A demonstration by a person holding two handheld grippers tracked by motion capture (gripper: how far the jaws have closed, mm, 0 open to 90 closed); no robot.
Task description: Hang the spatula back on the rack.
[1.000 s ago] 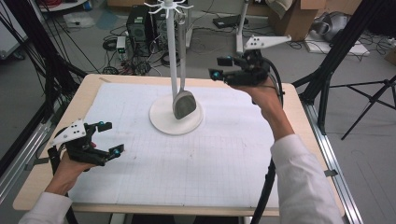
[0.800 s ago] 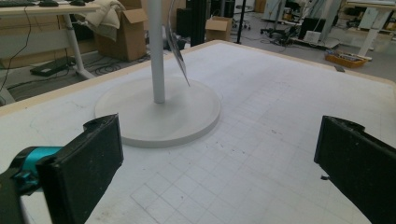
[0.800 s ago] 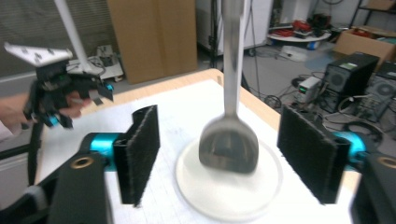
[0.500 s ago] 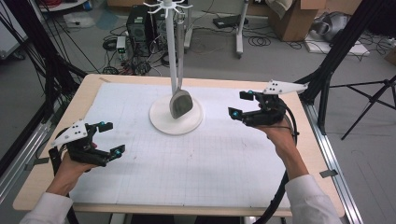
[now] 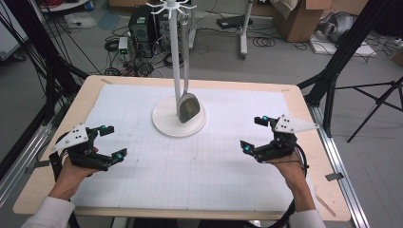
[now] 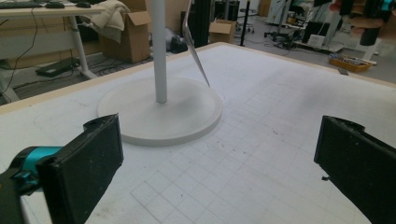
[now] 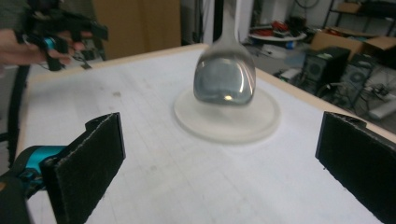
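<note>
A white rack stands at the table's far middle, its pole (image 5: 175,57) rising from a round base (image 5: 166,124). A metal serving spoon (image 5: 187,107) hangs from it, bowl down just above the base. My left gripper (image 5: 116,140) rests open at the near left, pointing at the rack base (image 6: 177,116), nothing between its pads. My right gripper (image 5: 251,133) hovers at the right, well clear of the rack. Its jaws have just been opening and now stand wide with nothing between them. It faces the spoon (image 7: 225,79).
A white gridded mat (image 5: 199,175) covers the wooden table (image 5: 309,114). Beyond the far edge lie cables, a computer tower (image 5: 142,21) and cardboard boxes (image 5: 304,19). Black frame legs (image 5: 332,80) stand by the right side.
My right gripper has drawn away from the hanging spoon, down and toward the near right, and its jaws have spread wider. The left gripper has stayed put.
</note>
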